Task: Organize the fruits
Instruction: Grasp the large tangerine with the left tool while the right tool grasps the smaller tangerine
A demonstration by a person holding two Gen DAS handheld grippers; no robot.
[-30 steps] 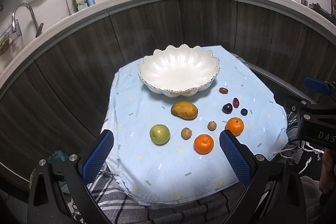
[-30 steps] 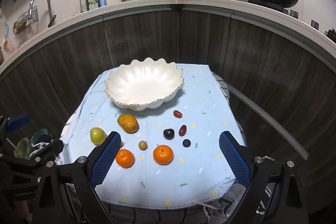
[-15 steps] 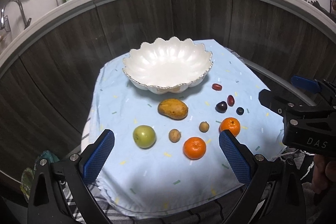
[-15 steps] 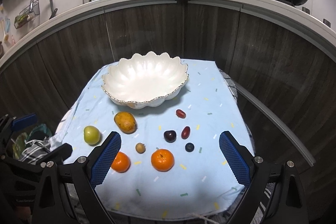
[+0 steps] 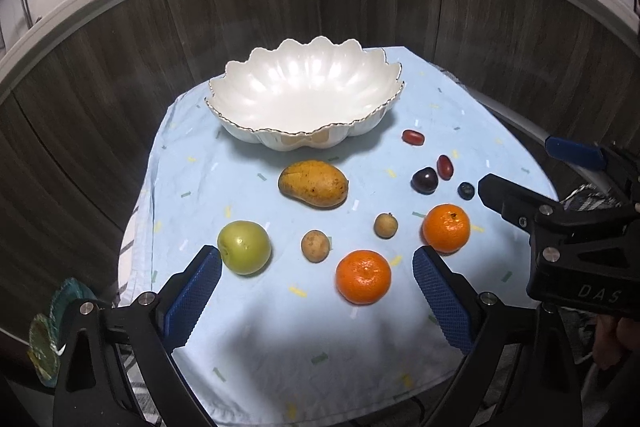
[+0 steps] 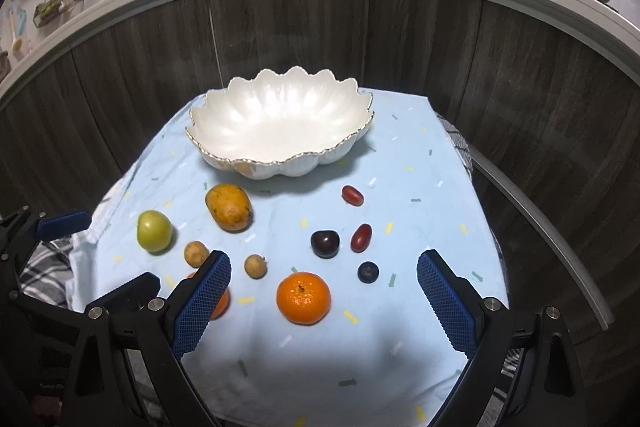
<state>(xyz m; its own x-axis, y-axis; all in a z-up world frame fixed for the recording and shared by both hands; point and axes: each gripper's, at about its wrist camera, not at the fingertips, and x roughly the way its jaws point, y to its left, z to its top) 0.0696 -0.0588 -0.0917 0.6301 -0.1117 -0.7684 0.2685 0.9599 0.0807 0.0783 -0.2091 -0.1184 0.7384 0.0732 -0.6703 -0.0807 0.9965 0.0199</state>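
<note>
Dark wood-grain cabinet fronts curve behind a small counter draped in a pale blue cloth [image 5: 248, 339] with confetti marks. At the cloth's far edge sits a white scalloped bowl [image 5: 304, 95] with nothing in it. All the fruit lies on the cloth in front of it: a yellow mango [image 5: 313, 183] just before the bowl, a green apple [image 5: 244, 247] toward the left edge, two oranges [image 5: 363, 276] [image 5: 446, 227] toward the near edge, two small brown longans [image 5: 315, 245] [image 5: 386, 225] between them, then toward the right edge a dark cherry [image 6: 325, 243], two red grapes [image 6: 361, 237] [image 6: 352, 195] and a blueberry [image 6: 368, 271]. The left gripper [image 5: 318, 295] and the right gripper [image 6: 324, 301] both hover at the near edge with fingers spread wide, gripping nothing.
</note>
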